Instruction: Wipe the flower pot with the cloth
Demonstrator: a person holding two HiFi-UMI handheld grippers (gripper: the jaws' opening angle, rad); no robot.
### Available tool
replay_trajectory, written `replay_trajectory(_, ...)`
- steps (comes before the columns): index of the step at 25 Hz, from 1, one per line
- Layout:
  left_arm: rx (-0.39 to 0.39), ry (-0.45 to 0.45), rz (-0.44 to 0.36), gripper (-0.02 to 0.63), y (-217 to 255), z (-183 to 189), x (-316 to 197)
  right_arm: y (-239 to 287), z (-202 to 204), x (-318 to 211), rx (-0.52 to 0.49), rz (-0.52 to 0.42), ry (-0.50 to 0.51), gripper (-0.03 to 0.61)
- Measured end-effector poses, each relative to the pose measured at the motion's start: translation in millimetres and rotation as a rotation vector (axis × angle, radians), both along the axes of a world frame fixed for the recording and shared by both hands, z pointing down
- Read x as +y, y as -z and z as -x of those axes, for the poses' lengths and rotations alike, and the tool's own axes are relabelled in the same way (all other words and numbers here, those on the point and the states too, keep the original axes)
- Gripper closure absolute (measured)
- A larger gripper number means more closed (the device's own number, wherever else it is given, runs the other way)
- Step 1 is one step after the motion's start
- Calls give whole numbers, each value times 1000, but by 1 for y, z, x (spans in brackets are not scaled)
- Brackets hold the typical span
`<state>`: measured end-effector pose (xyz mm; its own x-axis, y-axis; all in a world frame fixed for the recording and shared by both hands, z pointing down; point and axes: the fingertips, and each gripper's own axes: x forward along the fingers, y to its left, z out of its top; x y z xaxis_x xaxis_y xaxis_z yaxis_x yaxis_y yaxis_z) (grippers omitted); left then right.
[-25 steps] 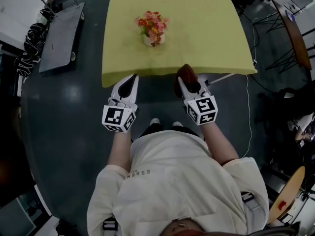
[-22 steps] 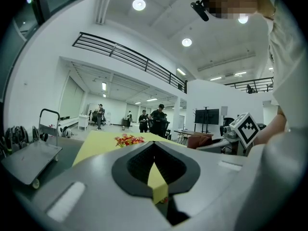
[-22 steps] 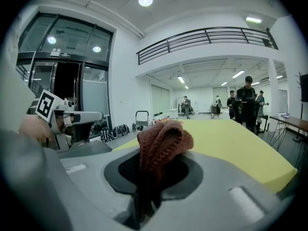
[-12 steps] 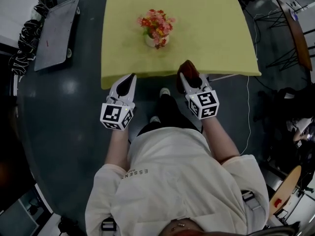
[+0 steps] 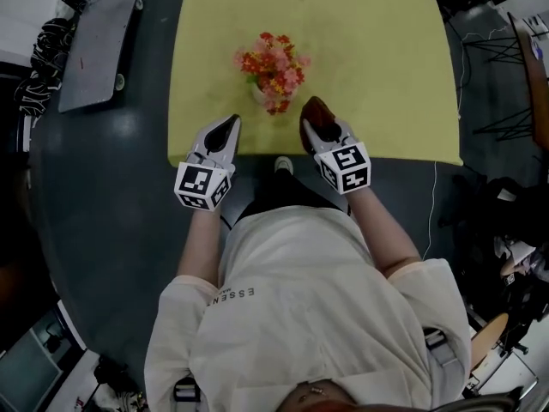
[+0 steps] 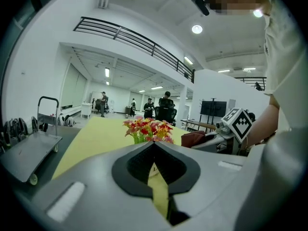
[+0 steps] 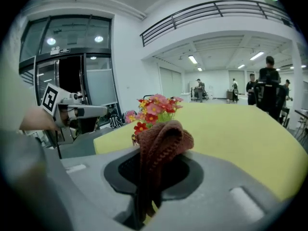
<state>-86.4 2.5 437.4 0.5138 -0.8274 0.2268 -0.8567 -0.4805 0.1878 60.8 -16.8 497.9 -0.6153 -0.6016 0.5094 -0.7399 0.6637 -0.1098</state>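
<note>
Left gripper: the left gripper point(image 5: 229, 125) had its jaws together with nothing between them, tips over the near edge of the yellow table point(image 5: 377, 67), lower left of centre in the head view.
Right gripper: the right gripper point(image 5: 314, 132) was clamped on the cloth point(image 5: 316, 111), a brown knitted wad bulging out past its jaw tips, just right of centre in the head view.
Flower pot: the flower pot point(image 5: 259, 95) stood upright on the table in the upper middle of the head view, mostly hidden under its red and pink flowers point(image 5: 274, 61).
Direction from cloth: the pot lay up and to the left of the cloth in the head view, near it but not touching; in the right gripper view the blooms showed just behind the wad and a little left of centre.
Direction from left gripper: up and slightly right, with the flowers sitting just above the closed jaw tips in the left gripper view.
Gripper axes: both pointed up the frame and leaned inward, converging on the pot.
Nearer hand: the pot sat between the two, about equally near; no clear winner.
Judgement: the cloth probably needed carrying up and left to meet the pot's right wall, while the empty left gripper was placed to steady the other side.
</note>
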Motion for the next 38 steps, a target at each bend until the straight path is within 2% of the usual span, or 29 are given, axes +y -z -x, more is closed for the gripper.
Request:
replay_trajectory(9, -50, -86, 100, 597, -57, -26, -53, -54, 46, -11, 58, 136, 228, 523)
replay_trajectory(15, -48, -137, 140, 597, -73, -32, -80, -61, 86, -2, 55, 191, 358, 523)
replay_trajectory(20, -31, -190, 163, 598, -81, -34, -83, -74, 112, 4, 57, 230, 430, 523)
replay_trajectory(23, -32, -206, 157, 598, -81, -33, -85, -79, 119, -4, 37, 285, 413, 523)
replay_trajectory(29, -57, -226, 164, 598, -82, -38, -84, -78, 96, -12, -25, 381, 334, 518)
replay_trajectory(38, -79, -231, 154, 598, -82, -38, -85, -79, 50, -28, -2, 386, 258, 514)
